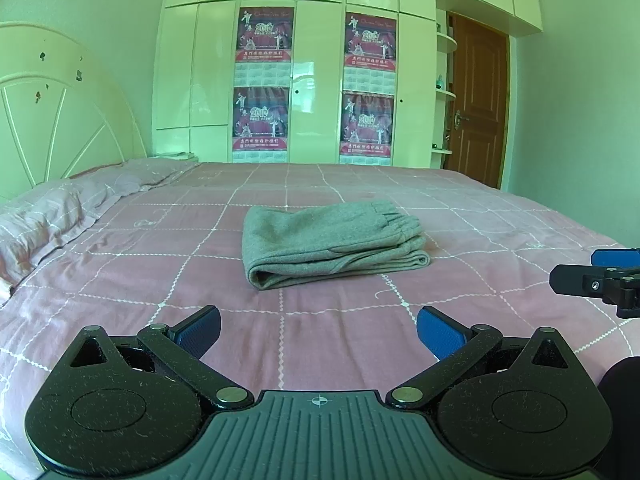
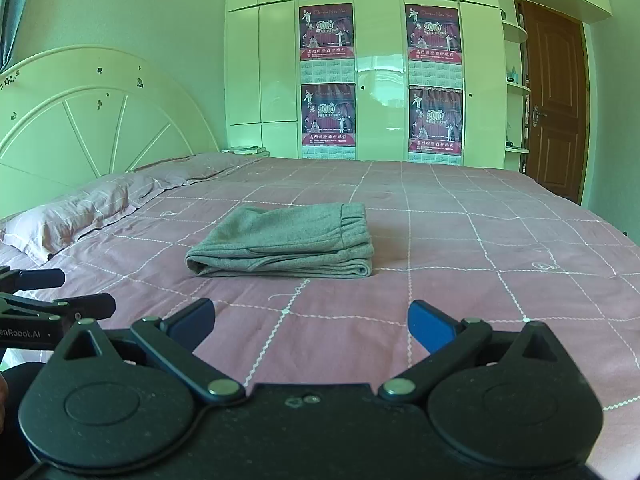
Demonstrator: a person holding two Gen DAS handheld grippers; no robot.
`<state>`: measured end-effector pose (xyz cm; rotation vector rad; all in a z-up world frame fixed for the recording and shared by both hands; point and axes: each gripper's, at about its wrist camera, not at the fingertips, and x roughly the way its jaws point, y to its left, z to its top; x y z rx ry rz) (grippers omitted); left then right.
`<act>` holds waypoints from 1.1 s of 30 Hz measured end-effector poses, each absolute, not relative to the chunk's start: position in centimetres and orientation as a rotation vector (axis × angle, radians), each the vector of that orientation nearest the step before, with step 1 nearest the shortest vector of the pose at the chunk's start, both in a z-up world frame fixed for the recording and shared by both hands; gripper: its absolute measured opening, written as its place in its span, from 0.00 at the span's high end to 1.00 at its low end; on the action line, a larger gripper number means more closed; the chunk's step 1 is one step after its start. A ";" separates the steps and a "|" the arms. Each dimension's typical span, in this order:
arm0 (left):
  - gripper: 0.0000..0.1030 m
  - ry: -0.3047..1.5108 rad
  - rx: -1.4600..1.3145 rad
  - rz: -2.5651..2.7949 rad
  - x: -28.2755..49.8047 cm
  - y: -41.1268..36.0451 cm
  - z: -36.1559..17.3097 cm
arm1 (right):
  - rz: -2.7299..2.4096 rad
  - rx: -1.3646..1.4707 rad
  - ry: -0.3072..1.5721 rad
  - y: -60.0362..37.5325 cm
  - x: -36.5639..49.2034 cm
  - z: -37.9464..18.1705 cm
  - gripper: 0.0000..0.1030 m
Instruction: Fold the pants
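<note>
Seen from the left wrist, the left gripper (image 1: 318, 330) hangs open and empty over a pink checked bedspread (image 1: 120, 264), grey folded pants (image 1: 332, 240) lying ahead with nothing between. From the right wrist, the right gripper (image 2: 312, 322) is likewise spread and empty, the pants (image 2: 284, 242) mid-bed, pillow (image 2: 76, 216) left; the calendar posters' (image 2: 327, 80) print is unreadable.

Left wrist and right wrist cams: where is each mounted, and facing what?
Left wrist: on the left gripper, low over the pink checked bedspread, facing the folded grey pants; right gripper at right edge.
Right wrist: on that right gripper, same heading; left gripper at left edge.
Shared: pants, bedspread, white wardrobe.
</note>
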<state>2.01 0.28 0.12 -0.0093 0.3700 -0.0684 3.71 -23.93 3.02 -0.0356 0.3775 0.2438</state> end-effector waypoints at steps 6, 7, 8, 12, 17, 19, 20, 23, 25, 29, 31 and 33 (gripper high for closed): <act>0.00 0.364 -0.008 -0.069 1.9 0.3 0.1 | 0.244 -0.034 0.378 -23.9 3.7 3.0 0.06; 0.00 0.364 -0.007 -0.071 1.9 0.3 0.1 | 0.244 -0.036 0.378 -24.0 3.7 3.0 0.06; 0.00 0.363 -0.007 -0.071 1.9 0.2 0.2 | 0.244 -0.036 0.378 -24.0 3.7 3.0 0.06; 0.00 0.362 -0.006 -0.071 1.9 0.2 0.2 | 0.244 -0.036 0.377 -23.9 3.7 3.0 0.06; 0.00 0.360 -0.007 -0.072 1.9 0.2 0.2 | 0.244 -0.036 0.378 -23.9 3.7 3.0 0.06; 0.00 0.359 -0.006 -0.074 1.9 0.2 0.2 | 0.243 -0.037 0.379 -23.9 3.7 3.0 0.06; 0.00 0.359 -0.007 -0.075 1.9 0.1 0.2 | 0.243 -0.036 0.378 -23.9 3.7 3.0 0.06; 0.00 0.358 -0.008 -0.076 1.9 0.1 0.2 | 0.243 -0.037 0.378 -23.9 3.7 3.0 0.06; 0.00 0.360 -0.006 -0.079 2.0 0.0 0.2 | 0.243 -0.037 0.378 -23.9 3.7 3.0 0.06; 0.00 0.355 0.009 -0.090 1.9 -0.3 0.2 | 0.243 -0.037 0.378 -23.8 3.7 3.0 0.06; 0.00 0.342 0.013 -0.107 1.7 -0.4 0.3 | 0.243 -0.036 0.378 -23.9 3.7 3.0 0.06; 0.00 0.332 0.013 -0.116 1.6 -0.4 0.3 | 0.243 -0.037 0.377 -23.8 3.7 3.0 0.06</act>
